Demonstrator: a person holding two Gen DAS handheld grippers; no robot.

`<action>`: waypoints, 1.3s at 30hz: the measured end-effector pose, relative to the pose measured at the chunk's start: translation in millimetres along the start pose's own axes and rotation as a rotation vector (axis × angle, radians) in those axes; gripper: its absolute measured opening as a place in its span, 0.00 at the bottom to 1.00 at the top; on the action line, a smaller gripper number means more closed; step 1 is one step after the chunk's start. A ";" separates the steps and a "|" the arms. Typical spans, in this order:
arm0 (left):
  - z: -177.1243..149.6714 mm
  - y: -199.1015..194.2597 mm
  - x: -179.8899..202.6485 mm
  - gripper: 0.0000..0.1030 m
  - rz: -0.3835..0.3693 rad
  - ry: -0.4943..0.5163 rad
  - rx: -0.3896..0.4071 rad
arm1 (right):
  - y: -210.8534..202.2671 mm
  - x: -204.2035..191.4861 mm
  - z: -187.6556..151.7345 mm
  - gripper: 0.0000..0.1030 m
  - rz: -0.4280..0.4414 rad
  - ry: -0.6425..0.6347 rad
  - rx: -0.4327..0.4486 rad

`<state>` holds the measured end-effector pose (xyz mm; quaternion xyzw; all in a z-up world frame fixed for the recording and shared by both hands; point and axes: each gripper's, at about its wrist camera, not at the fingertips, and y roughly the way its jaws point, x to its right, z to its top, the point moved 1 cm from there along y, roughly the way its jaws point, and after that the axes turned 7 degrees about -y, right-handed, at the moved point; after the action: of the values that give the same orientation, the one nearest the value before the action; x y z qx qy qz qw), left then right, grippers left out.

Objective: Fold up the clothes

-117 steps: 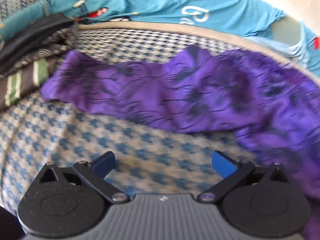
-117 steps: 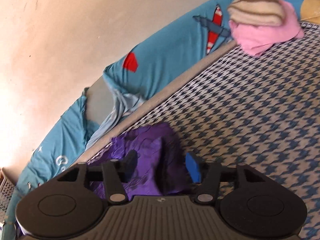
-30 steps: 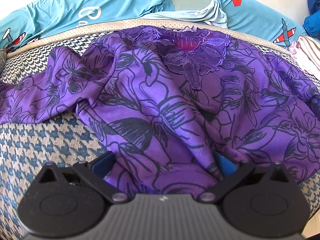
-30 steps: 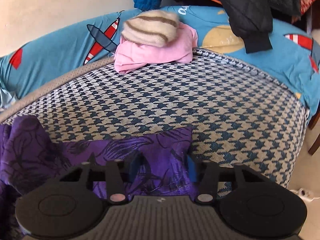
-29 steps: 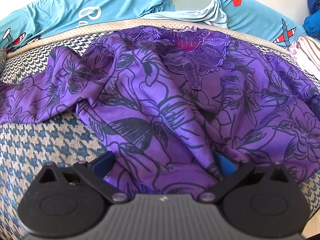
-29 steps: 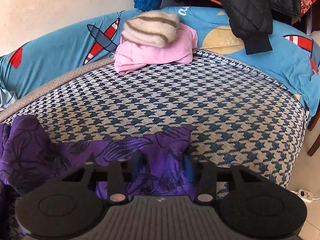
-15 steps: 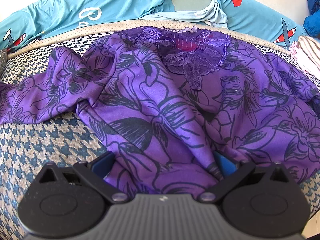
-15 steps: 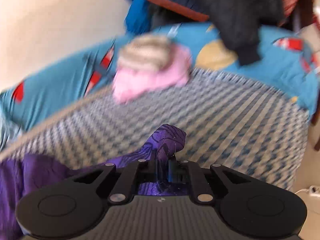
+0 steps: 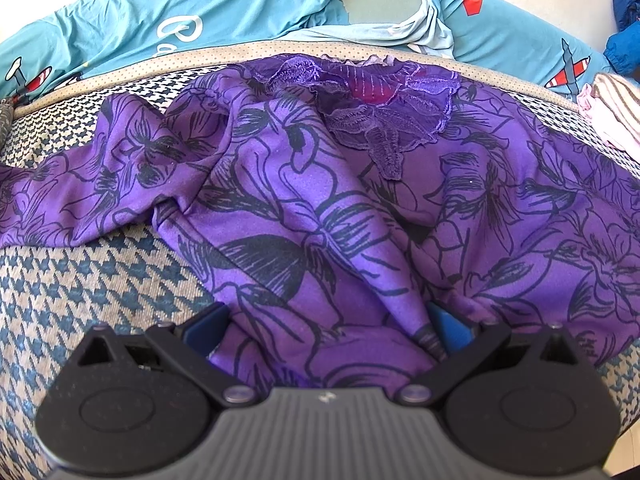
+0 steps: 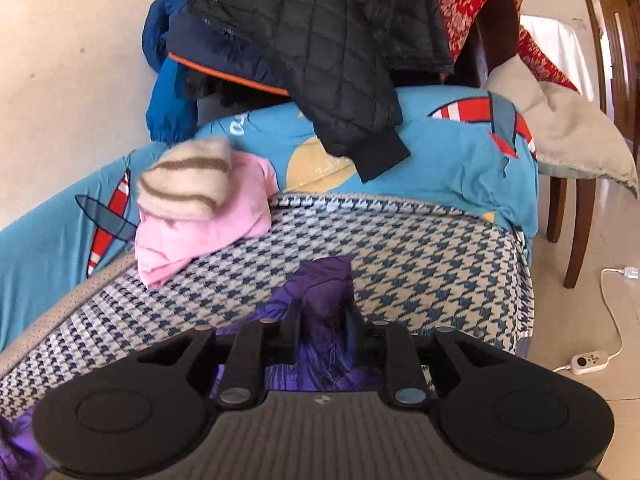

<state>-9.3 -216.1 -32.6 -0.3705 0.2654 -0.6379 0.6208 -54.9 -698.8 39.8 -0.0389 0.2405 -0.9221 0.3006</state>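
Bare houndstooth bed surface (image 10: 420,256) lies open to the right of the purple garment (image 9: 304,208). At the far left, a folded pink garment (image 10: 208,224) under a striped knit (image 10: 184,184) blocks the way; a black quilted jacket (image 10: 320,40) overhangs the far edge.

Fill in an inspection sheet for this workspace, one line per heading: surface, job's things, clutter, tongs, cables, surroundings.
Surface: houndstooth bed cover, teal airplane-print sheet along its far edge.
Job's things: purple floral garment spread rumpled, lace neckline at the far side.
Clutter: folded pink garment with striped knit item on top; black quilted jacket hanging over the bed.
Tongs: left tongs open around a fabric fold; right tongs shut on the garment's corner.
Cables: white cord with switch on the floor.
Surroundings: wooden chair, plaster wall.
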 end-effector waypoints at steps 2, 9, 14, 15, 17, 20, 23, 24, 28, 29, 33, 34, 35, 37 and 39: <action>-0.3 -0.5 -1.3 1.00 -0.003 -0.002 -0.001 | -3.4 -3.3 0.7 0.27 0.028 -0.004 0.009; -2.0 -3.6 -5.4 1.00 0.001 -0.010 -0.005 | -4.0 -27.4 -5.2 0.46 0.150 -0.077 -0.041; -4.0 -6.3 -9.5 1.00 0.005 -0.014 -0.007 | 2.6 -47.0 -16.1 0.52 0.240 -0.146 -0.133; -4.3 -6.8 -10.2 1.00 0.007 -0.016 -0.007 | 3.9 -50.9 -18.3 0.52 0.259 -0.160 -0.152; -4.9 -7.7 -11.7 1.00 0.011 -0.018 -0.008 | 5.9 -54.6 -21.4 0.53 0.242 -0.183 -0.179; -5.7 -8.4 -13.6 1.00 0.011 -0.020 -0.007 | 7.1 -43.7 -20.4 0.53 0.235 -0.126 -0.221; -6.8 -8.5 -14.1 1.00 0.011 -0.020 -0.002 | 8.6 -30.3 -22.2 0.53 0.327 -0.009 -0.291; -7.2 -8.6 -13.9 1.00 0.012 -0.019 0.001 | 9.2 -27.0 -23.7 0.53 0.359 0.030 -0.321; -7.6 -9.0 -14.0 1.00 0.012 -0.018 0.002 | 10.7 -26.5 -33.1 0.53 0.466 0.128 -0.417; -7.7 -9.0 -14.0 1.00 0.011 -0.018 0.002 | 10.7 -28.5 -34.6 0.53 0.477 0.136 -0.426; -7.7 -9.3 -14.0 1.00 0.011 -0.019 0.004 | 10.9 -36.7 -40.5 0.53 0.520 0.168 -0.464; -7.8 -9.2 -14.0 1.00 0.011 -0.019 0.004 | 10.9 -38.8 -41.9 0.53 0.532 0.176 -0.473; -7.8 -9.2 -13.9 1.00 0.012 -0.020 0.005 | 11.1 -41.5 -43.2 0.53 0.548 0.181 -0.479; -8.1 -9.1 -13.8 1.00 0.011 -0.020 0.006 | 11.4 -46.9 -45.8 0.53 0.576 0.189 -0.488; -8.4 -9.2 -13.7 1.00 0.011 -0.020 0.008 | 12.9 -53.8 -47.4 0.53 0.568 0.170 -0.478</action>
<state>-22.1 -202.8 -32.1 -0.3728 0.2586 -0.6317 0.6286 -14.3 -657.1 -4.1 0.0368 0.4739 -0.7199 0.5058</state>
